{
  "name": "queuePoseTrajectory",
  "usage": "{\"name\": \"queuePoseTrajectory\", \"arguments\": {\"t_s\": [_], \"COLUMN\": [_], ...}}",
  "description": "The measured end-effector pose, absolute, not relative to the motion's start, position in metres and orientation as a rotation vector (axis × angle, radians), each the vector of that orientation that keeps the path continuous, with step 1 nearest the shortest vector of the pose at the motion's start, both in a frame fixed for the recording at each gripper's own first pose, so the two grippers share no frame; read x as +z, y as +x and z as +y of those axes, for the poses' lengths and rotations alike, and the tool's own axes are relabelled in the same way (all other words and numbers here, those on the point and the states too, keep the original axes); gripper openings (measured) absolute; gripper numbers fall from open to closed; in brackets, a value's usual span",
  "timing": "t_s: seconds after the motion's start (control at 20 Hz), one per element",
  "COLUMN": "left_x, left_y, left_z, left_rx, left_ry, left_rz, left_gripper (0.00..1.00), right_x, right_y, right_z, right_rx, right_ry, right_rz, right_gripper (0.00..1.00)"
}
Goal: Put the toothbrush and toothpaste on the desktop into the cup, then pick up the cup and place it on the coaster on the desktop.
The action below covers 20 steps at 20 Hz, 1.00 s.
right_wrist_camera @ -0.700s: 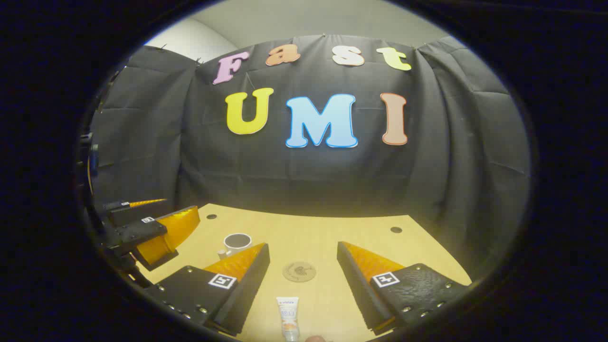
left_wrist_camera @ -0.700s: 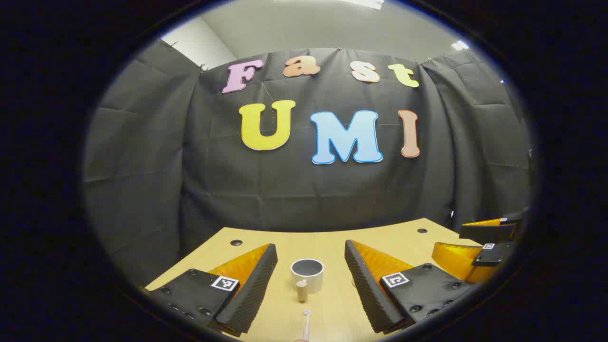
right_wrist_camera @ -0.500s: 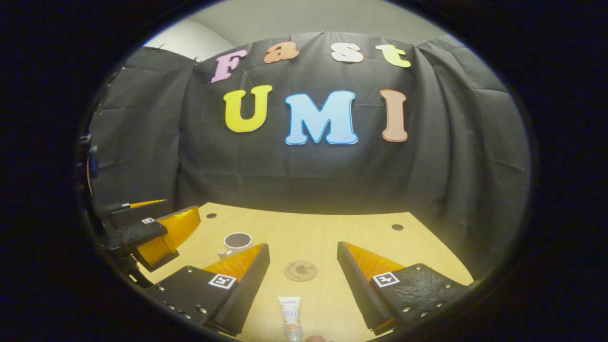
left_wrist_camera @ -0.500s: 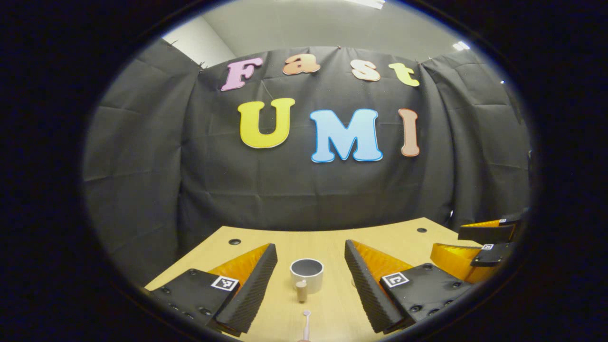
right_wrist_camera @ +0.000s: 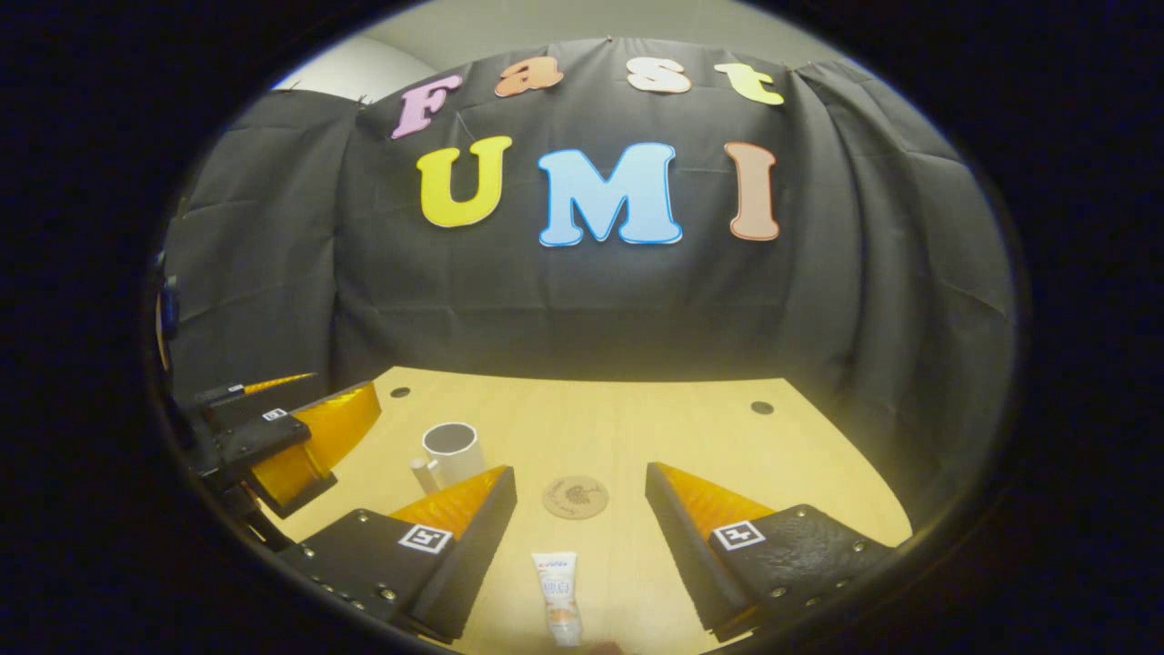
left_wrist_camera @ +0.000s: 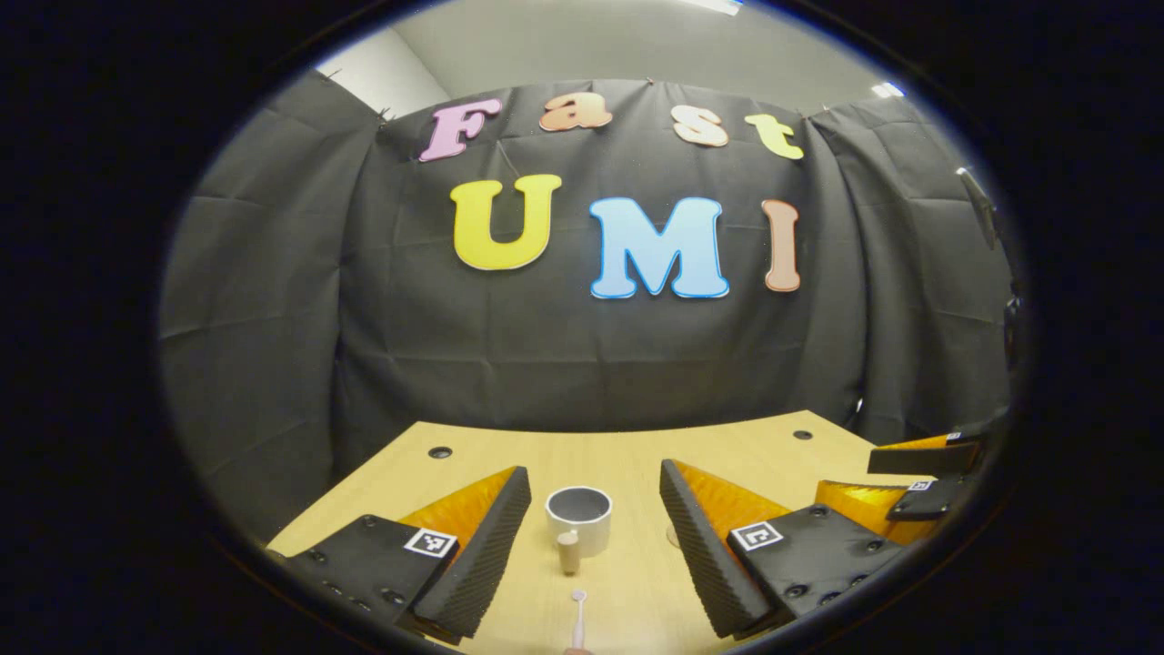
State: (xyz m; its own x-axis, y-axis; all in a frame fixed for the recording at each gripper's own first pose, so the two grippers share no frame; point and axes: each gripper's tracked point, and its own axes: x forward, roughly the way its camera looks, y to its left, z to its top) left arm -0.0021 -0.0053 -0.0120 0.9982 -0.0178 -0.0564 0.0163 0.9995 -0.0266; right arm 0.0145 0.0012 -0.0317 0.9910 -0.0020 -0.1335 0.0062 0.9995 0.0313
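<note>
Both grippers' fingers [left_wrist_camera: 596, 537] [right_wrist_camera: 582, 537] gape wide, holding nothing; toothbrush [left_wrist_camera: 577, 619] and toothpaste [right_wrist_camera: 556, 605] (near ends cut off).

Left gripper view: left gripper [left_wrist_camera: 596, 537] with orange fingers [left_wrist_camera: 473, 505] faced in black ribbed pads, black mounts bearing black-and-white square markers; white cup [left_wrist_camera: 578, 520] with grey interior and pale beige handle; white toothbrush [left_wrist_camera: 577, 617]; light wood-grain desktop [left_wrist_camera: 618, 459] with small dark holes; right gripper [left_wrist_camera: 909, 496] in the same orange and black. Right gripper view: right gripper [right_wrist_camera: 582, 518] in orange and black with matching markers; white toothpaste [right_wrist_camera: 556, 596] tube with blue and orange print; tan round coaster [right_wrist_camera: 575, 497] with a dark printed motif; black cloth wall [right_wrist_camera: 582, 300].
</note>
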Motion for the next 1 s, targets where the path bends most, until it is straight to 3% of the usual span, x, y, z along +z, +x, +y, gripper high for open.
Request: {"name": "queuePoseTrajectory", "arguments": {"t_s": [0.55, 0.6, 1.0], "left_x": [-0.06, -0.064, -0.095], "left_y": [-0.034, -0.039, -0.067], "left_z": [-0.017, -0.016, -0.018], "left_rx": [-0.066, -0.062, -0.041], "left_ry": [-0.055, -0.059, -0.113], "left_rz": [0.329, 0.357, 0.557], "left_gripper": [1.0, 0.94, 0.94], "right_x": [-0.079, -0.083, -0.119], "right_y": [0.015, 0.012, 0.009], "right_z": [0.015, 0.015, 0.022], "right_rx": [0.037, 0.04, 0.06], "right_ry": [0.039, 0.035, 0.028], "right_rz": [0.333, 0.348, 0.498], "right_gripper": [0.89, 0.89, 0.89]}}
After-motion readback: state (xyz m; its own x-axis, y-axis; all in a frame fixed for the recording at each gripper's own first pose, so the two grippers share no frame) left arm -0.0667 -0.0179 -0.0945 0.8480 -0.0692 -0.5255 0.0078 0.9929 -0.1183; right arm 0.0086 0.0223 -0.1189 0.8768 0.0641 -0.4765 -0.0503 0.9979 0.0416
